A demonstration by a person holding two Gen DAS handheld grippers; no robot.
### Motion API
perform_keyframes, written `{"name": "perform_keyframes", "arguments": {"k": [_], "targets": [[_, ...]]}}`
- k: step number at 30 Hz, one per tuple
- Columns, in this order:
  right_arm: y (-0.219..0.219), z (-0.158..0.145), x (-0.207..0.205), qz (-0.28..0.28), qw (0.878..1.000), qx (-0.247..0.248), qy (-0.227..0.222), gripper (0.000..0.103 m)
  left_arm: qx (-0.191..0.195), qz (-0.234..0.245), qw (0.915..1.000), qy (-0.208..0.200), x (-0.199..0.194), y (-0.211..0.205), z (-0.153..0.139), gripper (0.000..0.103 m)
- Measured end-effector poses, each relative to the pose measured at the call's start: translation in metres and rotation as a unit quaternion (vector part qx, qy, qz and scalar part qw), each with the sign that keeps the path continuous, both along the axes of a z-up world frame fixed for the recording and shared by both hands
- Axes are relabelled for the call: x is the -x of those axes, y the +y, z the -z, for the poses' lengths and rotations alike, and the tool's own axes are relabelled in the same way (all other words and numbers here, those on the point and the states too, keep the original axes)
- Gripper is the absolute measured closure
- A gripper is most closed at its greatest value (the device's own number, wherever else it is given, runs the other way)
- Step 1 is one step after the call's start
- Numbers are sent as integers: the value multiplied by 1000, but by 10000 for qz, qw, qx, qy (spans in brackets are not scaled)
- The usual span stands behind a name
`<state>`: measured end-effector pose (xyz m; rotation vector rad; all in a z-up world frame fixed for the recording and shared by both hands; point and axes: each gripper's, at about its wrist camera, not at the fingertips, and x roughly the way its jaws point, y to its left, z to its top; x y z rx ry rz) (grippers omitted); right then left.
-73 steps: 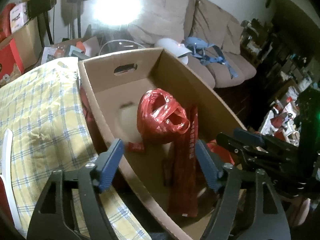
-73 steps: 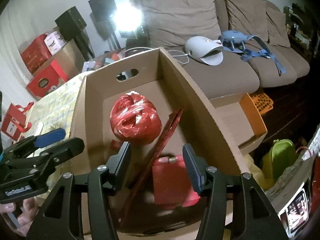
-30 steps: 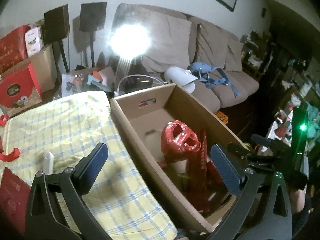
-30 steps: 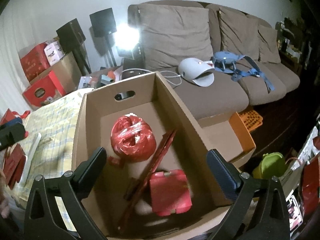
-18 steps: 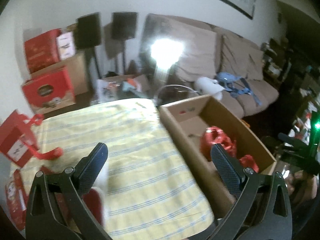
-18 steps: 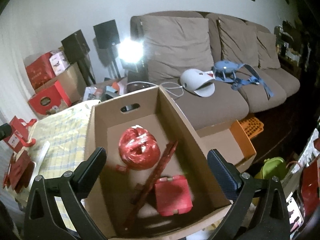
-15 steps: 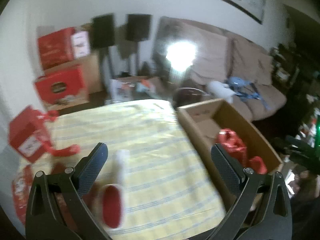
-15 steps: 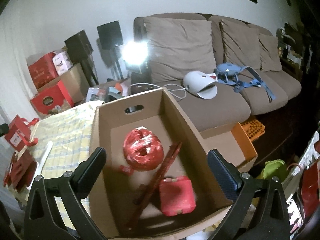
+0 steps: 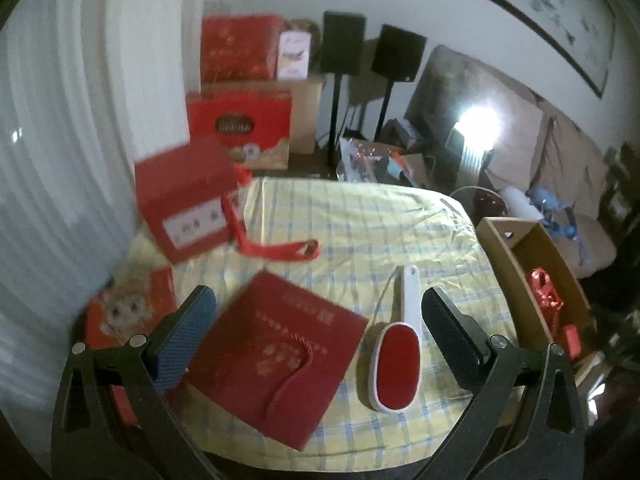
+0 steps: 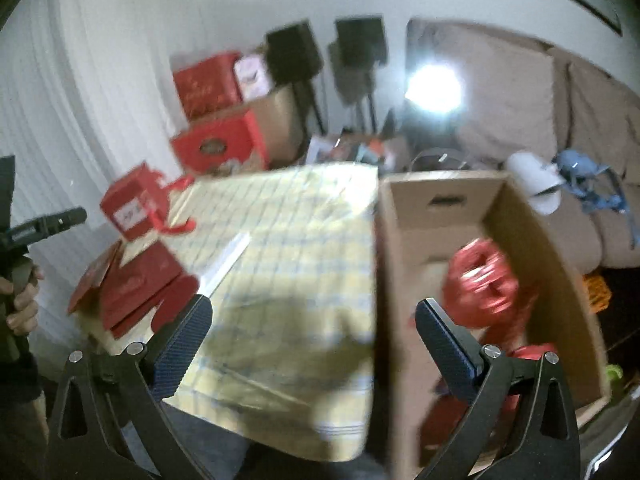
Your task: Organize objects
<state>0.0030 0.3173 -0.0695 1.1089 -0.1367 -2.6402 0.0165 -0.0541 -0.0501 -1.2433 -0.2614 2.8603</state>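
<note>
Left claw (image 9: 318,334) is spread wide with nothing in it, hanging over the near part of the counter (image 9: 360,224), which has a yellow-and-blue checked cloth on it. Right under it lies a flat red gift bag (image 9: 276,354) with gold print and a red cord handle, and just to the right of that is a lint brush (image 9: 398,344), white handle pointing away, red oval pad toward the camera. Bag and brush sit close together, but I can't tell if they touch. Further back on the left, a red gift box (image 9: 186,204) with a white label stands tilted, its red ribbon loop (image 9: 280,250) trailing onto the cloth. There's another red printed package (image 9: 128,308) at the counter's left edge, pretty blurry.

Right claw (image 10: 312,344) is also wide apart and empty, straddling the spot where the counter edge meets the cardboard box (image 10: 400,240). The box sits right against the counter's right side and has a crumpled red plastic bag (image 10: 482,284) in it, plus more red stuff lower down that's too smeared to name. The person's hand (image 10: 22,300) shows at the far left of the right wrist view, gripping the other tool's handle.
</note>
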Motion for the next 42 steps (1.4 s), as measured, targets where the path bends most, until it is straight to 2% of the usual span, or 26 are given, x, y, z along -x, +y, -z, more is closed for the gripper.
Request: {"name": "perform_keyframes", "arguments": {"k": [2,5,9,12,16,17,19,20,22,26,28,31,32,34,38,40,42], "targets": [[-17,19,7,50,9995,-57,-314,1,-26,116,9998,-128,2,9,16,0],[-25,37,7,135,9984,-90,-543,1,244,495,9980,-306,4,40,43,0],[-16,53,0,502,9952,-40,-837,1,416,1144,9899,-725,6,83,83,0],[2,58,-4,820,9913,43,-1027,1,615,1229,9863,-911,6,99,103,0],[19,62,-9,1061,9872,254,-1167,1,729,1340,9834,-977,11,105,115,2],[22,62,-10,1083,9869,352,-1146,1,762,1426,9815,-1030,13,106,117,5],[25,60,-10,1152,9856,460,-1151,1,743,1543,9794,-1068,16,107,119,23],[27,59,-10,1179,9849,499,-1162,1,716,1595,9787,-1078,18,108,119,28],[28,56,-10,1194,9848,570,-1122,1,642,1788,9751,-1143,22,111,120,46],[27,52,-13,1179,9856,606,-1050,1,812,1972,9712,-1061,22,116,121,47],[28,51,-14,1189,9855,616,-1045,1,933,2259,9649,-958,18,122,120,47],[31,49,-17,1198,9856,627,-1019,1,1263,3197,9359,-770,4,141,119,47],[33,49,-17,1216,9854,624,-1014,1,1332,3311,9310,-762,1,144,119,47],[37,47,-16,1291,9845,639,-1004,1,1350,3425,9267,-751,-3,147,118,47],[39,43,-16,1305,9840,716,-977,1,864,3345,9341,-905,0,141,115,46],[37,41,-14,1232,9856,661,-953,1,847,3062,9438,-909,0,135,111,35],[34,38,-10,1166,9872,602,-906,1,748,2875,9515,-796,-7,128,103,34]]}}
